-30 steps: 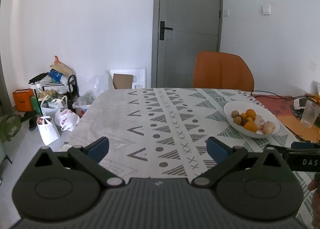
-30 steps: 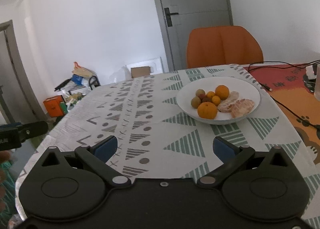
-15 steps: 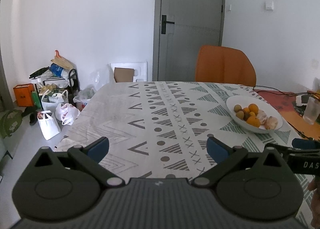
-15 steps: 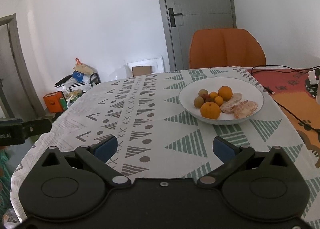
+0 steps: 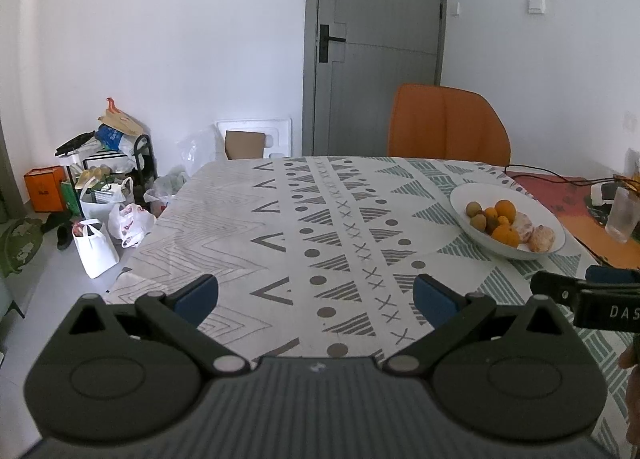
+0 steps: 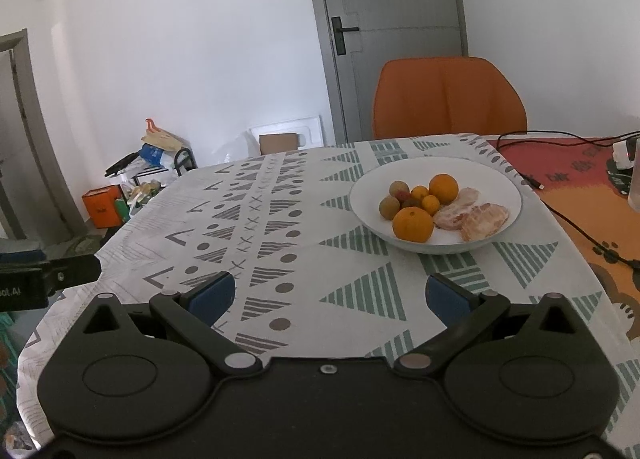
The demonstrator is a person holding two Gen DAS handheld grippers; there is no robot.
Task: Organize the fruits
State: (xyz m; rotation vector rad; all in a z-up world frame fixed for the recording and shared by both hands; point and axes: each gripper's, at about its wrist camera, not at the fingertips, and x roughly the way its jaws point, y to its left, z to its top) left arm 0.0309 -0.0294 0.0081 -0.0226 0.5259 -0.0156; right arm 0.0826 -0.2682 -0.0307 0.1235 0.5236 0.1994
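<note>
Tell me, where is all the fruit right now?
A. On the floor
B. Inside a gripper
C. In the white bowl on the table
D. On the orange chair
C: the oranges and the other fruit all sit in the white bowl on the table, and both grippers are open and hold nothing.

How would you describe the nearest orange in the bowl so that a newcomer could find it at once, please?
On the patterned tablecloth stands a white bowl in front of the orange chair. The orange lies at the bowl's near edge, left of two peeled pieces. It is whole and larger than the small fruits behind it, and nearer than the other big orange.
</note>
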